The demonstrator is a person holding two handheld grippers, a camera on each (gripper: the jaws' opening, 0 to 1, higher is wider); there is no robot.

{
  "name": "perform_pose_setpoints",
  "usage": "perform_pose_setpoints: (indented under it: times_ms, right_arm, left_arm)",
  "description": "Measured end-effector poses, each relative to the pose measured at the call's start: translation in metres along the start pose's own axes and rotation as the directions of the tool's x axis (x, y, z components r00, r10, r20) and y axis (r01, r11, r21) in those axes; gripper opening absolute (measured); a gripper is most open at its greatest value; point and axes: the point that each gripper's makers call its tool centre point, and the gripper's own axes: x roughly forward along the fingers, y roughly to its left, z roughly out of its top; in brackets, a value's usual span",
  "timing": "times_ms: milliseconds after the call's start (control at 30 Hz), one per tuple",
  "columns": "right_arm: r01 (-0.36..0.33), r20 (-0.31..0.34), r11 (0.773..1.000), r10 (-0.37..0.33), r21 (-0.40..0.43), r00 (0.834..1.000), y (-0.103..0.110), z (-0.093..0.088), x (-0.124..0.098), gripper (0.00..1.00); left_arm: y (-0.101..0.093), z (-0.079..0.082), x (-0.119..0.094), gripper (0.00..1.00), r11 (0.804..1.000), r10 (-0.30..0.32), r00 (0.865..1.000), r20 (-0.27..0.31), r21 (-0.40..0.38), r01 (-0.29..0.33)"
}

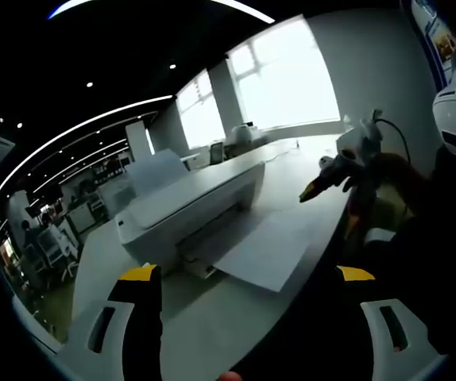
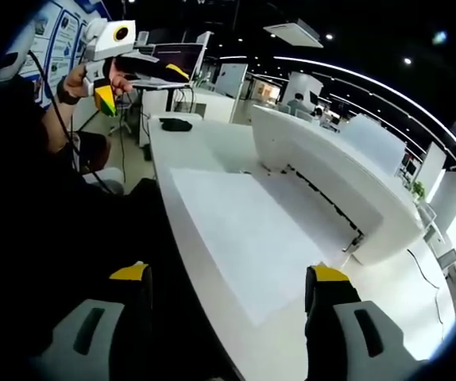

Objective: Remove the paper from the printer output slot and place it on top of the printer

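At the printer's output slot, the paper (image 1: 266, 250) is lying flat, one end sitting at the mouth of the slot and the rest spreading out over the white table (image 1: 212, 325) toward its near edge; in the right gripper view the same sheet (image 2: 248, 238) is stretching from the printer (image 2: 331, 178) toward you. The printer (image 1: 188, 202) is sitting squarely on the table with its flat top bare, so the placing spot is ready. You are holding both tools well back from the sheet, and neither is touching it. The risks, as I judge them, are coming from the sheet itself: it is thin and flat against the table, so jaws coming straight down may be sliding over it or creasing it instead of catching an edge, and a one-sided pull may be skewing it in the slot or letting it droop and slip off the table edge. Your left gripper (image 1: 248, 290) is spread wide, its yellow-tipped jaws well apart and holding nothing. Your right gripper (image 2: 228, 290) is likewise spread wide and empty, hovering over the near end of the sheet. In the right gripper view your other tool (image 2: 113, 55) is hanging in the air beyond the table, near a dark mouse (image 2: 175, 124).
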Motion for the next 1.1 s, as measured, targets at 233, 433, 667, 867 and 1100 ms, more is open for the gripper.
perform_pose_setpoints:
  times_ms: [233,433,667,867,1100]
  right_arm:
    - [-0.005,0.000,1.000,0.005,0.001,1.000,0.0008,-0.0006,0.0011,0.74]
    - [-0.005,-0.001,1.000,0.005,0.001,1.000,0.0001,-0.0007,0.0017,0.74]
    - [-0.008,0.002,1.000,0.008,0.005,1.000,0.0004,-0.0006,0.0030,0.74]
    - [-0.011,0.002,1.000,0.011,0.005,1.000,0.0024,0.0009,0.0038,0.74]
    - [-0.017,0.000,1.000,0.017,0.009,1.000,0.0041,0.0002,0.0055,0.74]
  left_arm:
    - [-0.0004,0.0008,0.0000,0.91,1.000,0.002,1.000,0.001,0.002,-0.002]
    - [-0.0012,0.0014,0.0002,0.91,1.000,0.001,1.000,0.002,0.003,-0.001]
    - [-0.0013,0.0005,-0.0004,0.91,1.000,0.000,1.000,0.000,0.004,0.000]
    - [-0.0008,0.0002,-0.0009,0.91,1.000,-0.001,1.000,0.002,0.004,0.001]
    - [0.0000,0.0002,-0.0010,0.91,1.000,0.002,1.000,0.001,0.003,-0.002]
